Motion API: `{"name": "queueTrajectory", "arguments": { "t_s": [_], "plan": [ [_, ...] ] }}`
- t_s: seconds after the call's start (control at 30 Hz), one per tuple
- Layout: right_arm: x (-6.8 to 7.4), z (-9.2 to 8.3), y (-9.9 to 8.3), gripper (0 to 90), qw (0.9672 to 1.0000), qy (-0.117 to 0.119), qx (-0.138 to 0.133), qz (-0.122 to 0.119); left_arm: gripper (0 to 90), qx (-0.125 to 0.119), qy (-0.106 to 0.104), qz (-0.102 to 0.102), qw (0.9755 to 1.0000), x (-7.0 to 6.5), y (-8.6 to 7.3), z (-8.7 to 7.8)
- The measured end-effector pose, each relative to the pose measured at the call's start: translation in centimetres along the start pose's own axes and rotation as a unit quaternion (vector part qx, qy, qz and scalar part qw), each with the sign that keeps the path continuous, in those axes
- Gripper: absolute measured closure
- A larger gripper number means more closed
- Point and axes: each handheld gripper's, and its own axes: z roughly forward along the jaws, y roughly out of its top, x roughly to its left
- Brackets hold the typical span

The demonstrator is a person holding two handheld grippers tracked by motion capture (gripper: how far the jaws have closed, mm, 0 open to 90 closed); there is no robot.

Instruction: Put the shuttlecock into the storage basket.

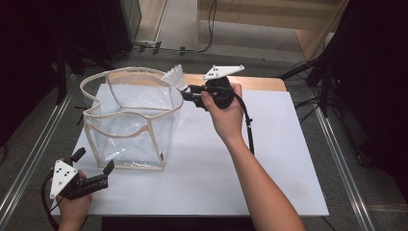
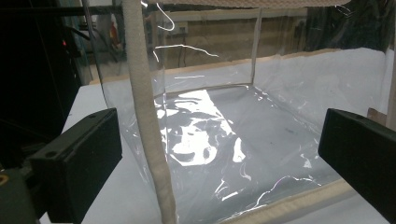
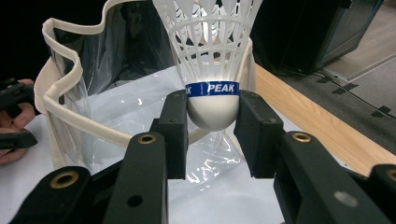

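Observation:
A white plastic shuttlecock [image 3: 212,70] with a blue PEAK band is held by its rounded cork between the jaws of my right gripper [image 3: 212,119]. In the high view that right gripper [image 1: 185,91] holds the shuttlecock [image 1: 174,77] just above the right rim of a clear plastic bag [image 1: 130,118] with cream fabric trim. My left gripper [image 1: 94,163] stands open at the bag's near left corner, nothing between its jaws. In the left gripper view the bag's cream corner strip [image 2: 144,116] rises between the two spread jaws, and the clear bag floor [image 2: 224,140] lies beyond.
The bag stands on a white board [image 1: 269,163] laid over a wooden table whose edge [image 1: 260,83] shows at the back right. Dark stands and cables surround the table. The other hand [image 3: 14,121] appears at the left in the right gripper view.

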Motion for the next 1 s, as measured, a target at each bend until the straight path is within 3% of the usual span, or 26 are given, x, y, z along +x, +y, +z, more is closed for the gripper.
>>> {"name": "queueTrajectory", "arguments": {
  "t_s": [0.23,0.33,0.4,0.43,0.47,0.53,0.6,0.8,0.97,1.0],
  "plan": [
    [0.4,0.6,0.1,63.2,0.9999,0.012,0.004,0.001,0.3,0.000,-0.001,-0.001,1.0000,0.0,0.0,0.0],
    [0.5,0.9,0.1,63.1,0.9996,0.027,0.006,0.006,0.3,0.000,0.000,-0.001,1.0000,0.0,0.0,0.0],
    [0.6,1.2,0.1,59.0,0.9993,0.034,0.013,0.011,0.3,0.000,0.000,-0.001,1.0000,0.0,0.0,0.0],
    [0.6,1.1,0.1,45.4,0.9987,0.048,0.011,0.018,0.3,0.000,-0.001,-0.001,1.0000,0.0,0.0,0.0],
    [0.6,1.1,0.1,45.4,0.9987,0.048,0.011,0.018,0.3,0.000,-0.001,-0.001,1.0000,0.0,0.0,0.0],
    [0.4,0.9,-0.1,34.2,0.9982,0.056,0.010,0.018,0.3,0.000,-0.001,-0.001,1.0000,0.0,0.0,0.0],
    [0.1,0.7,-0.3,27.5,0.9985,0.050,0.009,0.019,0.3,-0.001,-0.001,-0.002,1.0000,0.0,0.0,0.0],
    [-0.7,0.2,-1.4,14.0,0.9991,0.035,0.006,0.022,0.3,0.001,-0.001,0.000,1.0000,0.0,0.0,0.0],
    [-1.2,0.0,-2.3,7.9,0.9995,0.026,0.005,0.019,0.3,0.001,-0.001,0.000,1.0000,0.0,0.0,0.0],
    [-1.2,0.0,-2.7,0.0,0.9997,0.014,0.008,0.016,0.3,0.001,-0.001,0.000,1.0000,0.0,0.0,0.0]
  ]
}}
